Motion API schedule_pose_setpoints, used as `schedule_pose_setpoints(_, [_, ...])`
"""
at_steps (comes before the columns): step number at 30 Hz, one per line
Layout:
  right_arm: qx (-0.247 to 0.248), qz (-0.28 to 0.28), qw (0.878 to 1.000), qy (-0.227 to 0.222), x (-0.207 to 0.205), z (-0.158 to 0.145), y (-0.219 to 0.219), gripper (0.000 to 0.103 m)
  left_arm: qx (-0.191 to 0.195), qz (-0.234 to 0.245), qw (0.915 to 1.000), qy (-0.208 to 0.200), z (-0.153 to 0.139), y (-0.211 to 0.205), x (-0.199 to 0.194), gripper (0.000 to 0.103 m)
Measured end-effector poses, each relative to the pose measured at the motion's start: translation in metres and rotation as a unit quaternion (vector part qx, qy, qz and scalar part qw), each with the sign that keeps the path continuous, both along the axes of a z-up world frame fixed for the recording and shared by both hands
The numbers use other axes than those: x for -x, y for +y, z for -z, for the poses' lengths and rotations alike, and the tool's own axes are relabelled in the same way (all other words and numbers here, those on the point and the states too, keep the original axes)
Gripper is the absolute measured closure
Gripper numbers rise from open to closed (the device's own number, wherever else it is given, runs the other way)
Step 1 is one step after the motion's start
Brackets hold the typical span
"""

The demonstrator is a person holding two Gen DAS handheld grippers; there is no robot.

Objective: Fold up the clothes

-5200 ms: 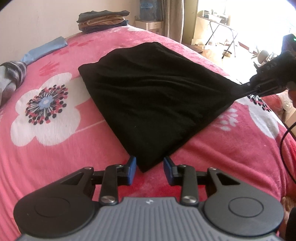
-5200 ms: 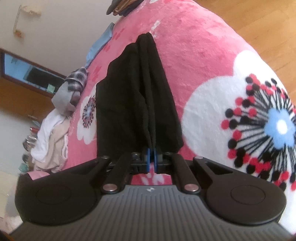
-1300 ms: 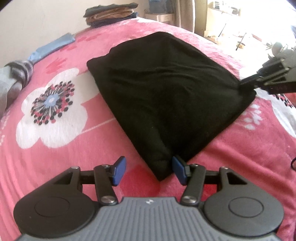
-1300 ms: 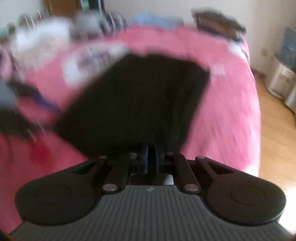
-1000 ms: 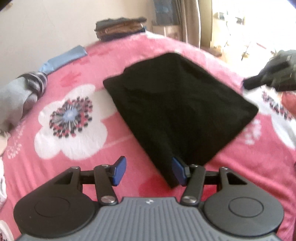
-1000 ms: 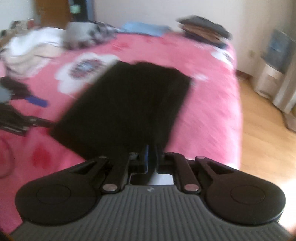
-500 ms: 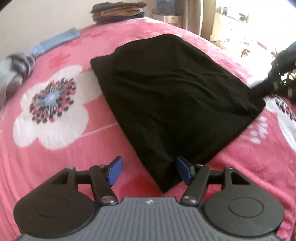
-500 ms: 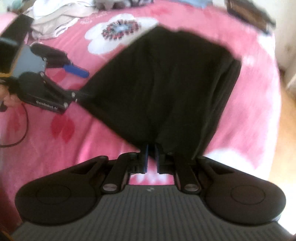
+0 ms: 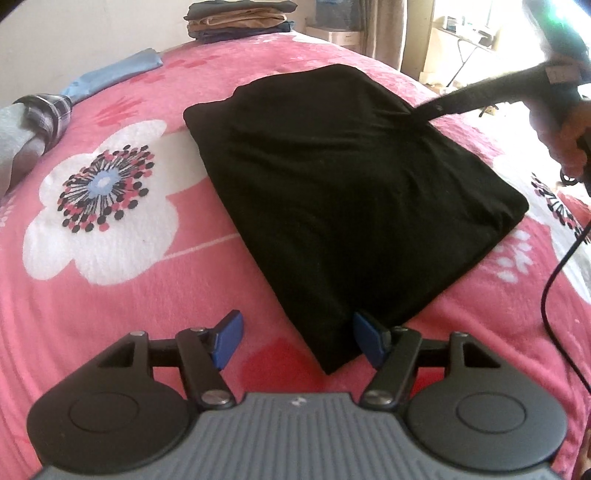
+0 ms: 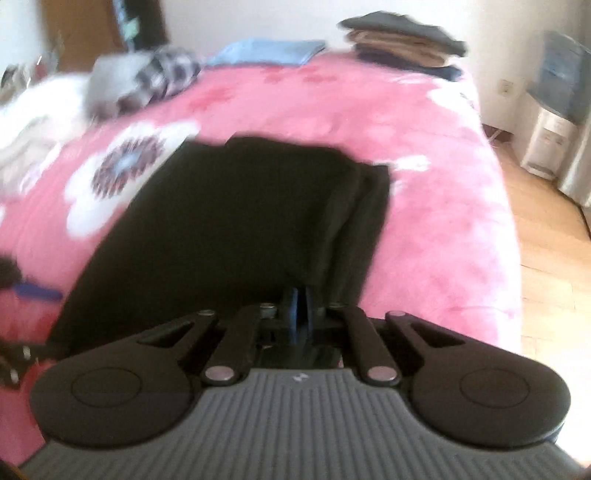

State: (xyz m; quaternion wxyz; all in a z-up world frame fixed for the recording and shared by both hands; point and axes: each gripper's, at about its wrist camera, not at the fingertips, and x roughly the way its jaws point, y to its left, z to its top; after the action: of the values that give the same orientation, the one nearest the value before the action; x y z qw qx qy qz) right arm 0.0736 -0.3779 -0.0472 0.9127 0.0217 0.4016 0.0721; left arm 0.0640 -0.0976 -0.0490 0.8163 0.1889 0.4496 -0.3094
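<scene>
A black folded garment [image 9: 351,184] lies flat on the pink flowered bed [image 9: 129,295]. My left gripper [image 9: 297,332] is open and low over the blanket. The garment's near corner lies between its blue pads [image 9: 229,334], close against the right one, and nothing presses on it. My right gripper [image 9: 432,109] comes in from the upper right, its tip on the garment's far right edge. In the blurred right wrist view its pads [image 10: 299,304] are together, at the near edge of the black cloth [image 10: 240,229]. Whether any fabric is pinched between them does not show.
A stack of folded clothes [image 9: 240,18] sits at the bed's far end. A blue cloth [image 9: 114,74] and a grey plaid garment [image 9: 33,122] lie at the left. A hand [image 9: 569,140] and a black cable [image 9: 554,277] are at the right. A wooden floor [image 10: 554,240] lies beyond the bed's edge.
The right gripper swung from the garment's right corner to its far right edge. The left jaws spread wider, and the garment's near corner now lies by the right pad.
</scene>
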Motion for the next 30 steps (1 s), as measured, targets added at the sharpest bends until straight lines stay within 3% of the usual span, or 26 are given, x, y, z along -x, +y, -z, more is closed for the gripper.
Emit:
schedule_pose_setpoints(4, [-0.003, -0.069, 0.998, -0.008, -0.012, 0.003, 0.026, 0.098, 0.008, -0.002, 1.0000, -0.001, 0.001, 0.003, 0.001, 0.036])
schedule_pose_setpoints(6, [0.017, -0.078, 0.997, -0.006, -0.022, 0.009, 0.033, 0.100, 0.008, 0.000, 1.0000, -0.003, 0.002, 0.003, 0.002, 0.036])
schedule_pose_setpoints(8, [0.042, -0.049, 0.998, -0.012, -0.032, 0.014, 0.024, 0.100, 0.009, 0.002, 1.0000, -0.003, 0.002, 0.004, 0.001, 0.036])
schedule_pose_setpoints(11, [0.038, 0.018, 0.999, -0.035, -0.038, 0.005, -0.005, 0.098, 0.012, 0.003, 0.9999, -0.001, 0.003, 0.005, 0.000, 0.036])
schedule_pose_setpoints(12, [0.031, 0.018, 0.999, -0.040, -0.037, 0.001, -0.006, 0.098, 0.012, 0.003, 0.9999, -0.001, 0.003, 0.005, 0.000, 0.035])
schedule_pose_setpoints(17, [0.008, -0.066, 0.998, -0.019, -0.044, 0.011, 0.023, 0.099, 0.011, 0.007, 0.9999, -0.003, 0.004, 0.004, 0.000, 0.034])
schedule_pose_setpoints(19, [0.012, -0.043, 0.999, -0.022, -0.052, 0.016, 0.015, 0.100, 0.011, 0.010, 0.9999, -0.006, 0.004, 0.005, 0.000, 0.034])
schedule_pose_setpoints(23, [-0.021, 0.064, 0.997, -0.044, -0.062, 0.007, -0.026, 0.100, 0.014, 0.012, 0.9998, -0.006, 0.004, 0.007, 0.000, 0.034])
schedule_pose_setpoints(25, [-0.024, 0.042, 0.998, -0.046, -0.061, 0.002, -0.019, 0.100, 0.014, 0.013, 0.9998, -0.006, 0.004, 0.007, 0.001, 0.034])
schedule_pose_setpoints(28, [-0.050, -0.041, 0.997, -0.035, -0.062, 0.001, 0.003, 0.100, 0.015, 0.012, 0.9998, -0.006, 0.005, 0.008, 0.000, 0.033])
schedule_pose_setpoints(30, [-0.049, -0.057, 0.997, -0.022, -0.073, 0.007, 0.012, 0.101, 0.016, 0.013, 0.9998, -0.006, 0.005, 0.008, 0.000, 0.033])
